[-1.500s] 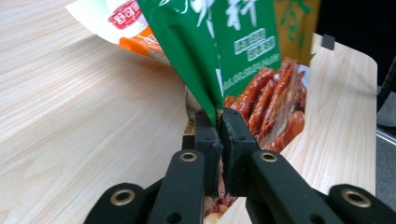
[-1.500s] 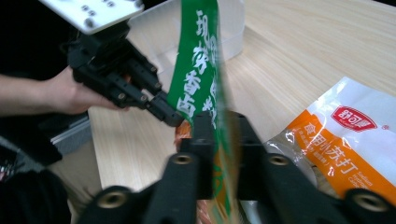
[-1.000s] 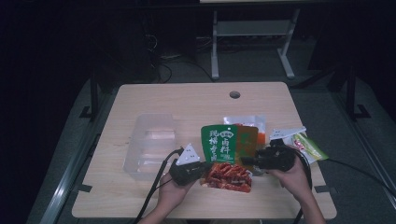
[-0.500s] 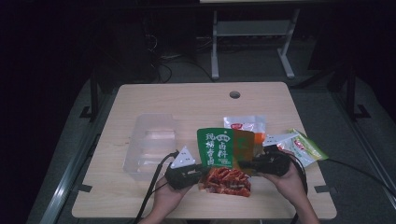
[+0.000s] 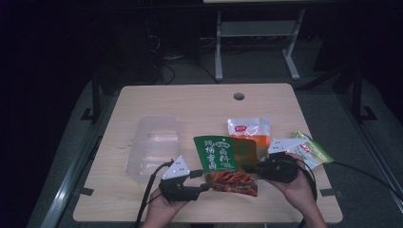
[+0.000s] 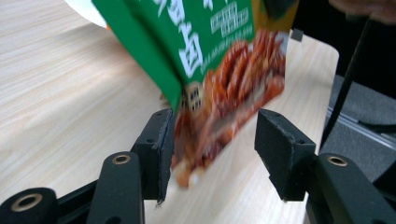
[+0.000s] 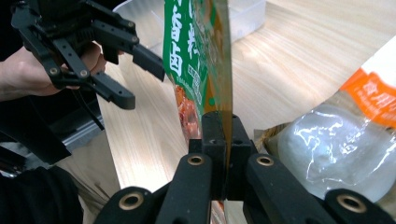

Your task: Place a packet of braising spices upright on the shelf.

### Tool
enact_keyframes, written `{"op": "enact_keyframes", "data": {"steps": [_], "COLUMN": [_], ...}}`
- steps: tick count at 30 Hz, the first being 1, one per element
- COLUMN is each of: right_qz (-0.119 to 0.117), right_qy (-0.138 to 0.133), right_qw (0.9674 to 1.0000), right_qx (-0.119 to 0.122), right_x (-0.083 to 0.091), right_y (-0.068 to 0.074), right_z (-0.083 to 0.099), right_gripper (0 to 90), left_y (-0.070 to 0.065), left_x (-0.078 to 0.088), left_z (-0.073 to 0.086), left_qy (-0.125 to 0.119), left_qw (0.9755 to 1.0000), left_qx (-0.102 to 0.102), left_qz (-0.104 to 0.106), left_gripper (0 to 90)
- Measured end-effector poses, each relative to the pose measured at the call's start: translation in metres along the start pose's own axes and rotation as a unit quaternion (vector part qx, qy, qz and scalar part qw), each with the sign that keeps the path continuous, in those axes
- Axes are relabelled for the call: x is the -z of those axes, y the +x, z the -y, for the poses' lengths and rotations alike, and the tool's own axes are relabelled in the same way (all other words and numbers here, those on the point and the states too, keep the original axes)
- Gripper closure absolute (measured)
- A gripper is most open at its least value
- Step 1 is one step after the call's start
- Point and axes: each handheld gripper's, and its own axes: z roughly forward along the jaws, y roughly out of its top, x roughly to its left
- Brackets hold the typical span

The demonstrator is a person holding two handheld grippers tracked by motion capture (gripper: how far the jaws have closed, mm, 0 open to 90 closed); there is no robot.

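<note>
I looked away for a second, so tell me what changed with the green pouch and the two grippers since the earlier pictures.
The left gripper has just been opening and let go of the green pouch, which hangs between its jaws. The right gripper closed on the pouch's edge and holds it upright. The clear container and other packets stayed put.

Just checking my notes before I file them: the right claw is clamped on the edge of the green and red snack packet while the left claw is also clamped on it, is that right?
Not quite. The right claw is indeed clamped on the green and red snack packet, but the left claw is not: its jaws have just been opening, and in the left gripper view they stand apart with the packet's corner loose between them.
</note>
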Motion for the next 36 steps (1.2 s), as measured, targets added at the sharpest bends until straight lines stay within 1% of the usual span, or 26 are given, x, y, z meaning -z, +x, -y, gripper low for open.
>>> {"op": "enact_keyframes", "data": {"steps": [1,4,5,7,8,9,11,13,16,18,19,23,24,27,28,29,31,33,36], "right_qz": [0.003,0.006,0.014,0.025,0.028,0.030,0.036,0.038,0.035,0.037,0.038,0.035,0.036,0.036,0.035,0.034,0.034,0.033,0.031], "right_qy": [-0.001,-0.004,-0.006,-0.009,-0.008,-0.007,-0.004,-0.006,-0.009,-0.010,-0.011,-0.012,-0.011,-0.011,-0.010,-0.009,-0.009,-0.008,-0.014], "right_qw": [1.0000,1.0000,0.9998,0.9996,0.9995,0.9994,0.9992,0.9991,0.9991,0.9991,0.9990,0.9990,0.9990,0.9990,0.9991,0.9990,0.9990,0.9990,0.9990], "right_qx": [0.006,0.006,0.010,0.012,0.014,0.016,0.018,0.019,0.020,0.020,0.022,0.025,0.025,0.025,0.023,0.026,0.027,0.028,0.031], "right_x": [0.003,0.004,0.005,0.005,0.006,0.006,0.006,0.006,0.005,0.005,0.004,0.002,0.001,-0.002,-0.003,-0.003,-0.004,-0.006,-0.007], "right_y": [0.004,0.007,0.008,0.009,0.009,0.009,0.010,0.010,0.011,0.011,0.013,0.013,0.013,0.012,0.012,0.012,0.011,0.011,0.011], "right_z": [-0.003,-0.006,-0.009,-0.012,-0.014,-0.016,-0.022,-0.028,-0.036,-0.038,-0.042,-0.048,-0.050,-0.056,-0.058,-0.060,-0.062,-0.068,-0.075], "right_gripper": [90.0,90.0,90.0,90.0,90.0,90.0,90.0,90.0,90.0,90.0,90.0,90.0,90.0,90.0,90.0,90.0,90.0,90.0,90.0], "left_y": [-0.002,-0.005,-0.006,-0.008,-0.008,-0.010,-0.011,-0.011,-0.011,-0.010,-0.008,-0.007,-0.007,-0.006,-0.005,-0.005,-0.005,-0.005,-0.004], "left_x": [0.003,0.006,0.009,0.011,0.011,0.013,0.016,0.018,0.020,0.020,0.022,0.021,0.020,0.018,0.017,0.017,0.016,0.017,0.018], "left_z": [0.003,0.006,0.007,0.009,0.009,0.011,0.013,0.015,0.016,0.017,0.018,0.019,0.019,0.020,0.020,0.020,0.021,0.021,0.021], "left_qy": [0.004,0.007,0.014,0.018,0.018,0.017,0.018,0.015,0.014,0.012,0.010,0.004,0.004,0.010,0.012,0.011,0.012,0.014,0.012], "left_qw": [1.0000,0.9999,0.9997,0.9995,0.9995,0.9994,0.9992,0.9991,0.9991,0.9991,0.9991,0.9992,0.9992,0.9988,0.9986,0.9986,0.9986,0.9983,0.9985], "left_qx": [-0.004,-0.009,-0.013,-0.019,-0.019,-0.018,-0.028,-0.029,-0.032,-0.033,-0.035,-0.032,-0.031,-0.040,-0.045,-0.042,-0.042,-0.048,-0.046], "left_qz": [0.002,0.005,0.012,0.015,0.015,0.023,0.023,0.025,0.025,0.024,0.021,0.024,0.024,0.025,0.026,0.029,0.031,0.028,0.028], "left_gripper": [45.5,44.2,43.5,42.5,42.3,42.1,41.5,40.5,40.0,39.4,38.6,36.8,35.4,30.4,30.0,29.8,29.2,28.5,28.2]}}
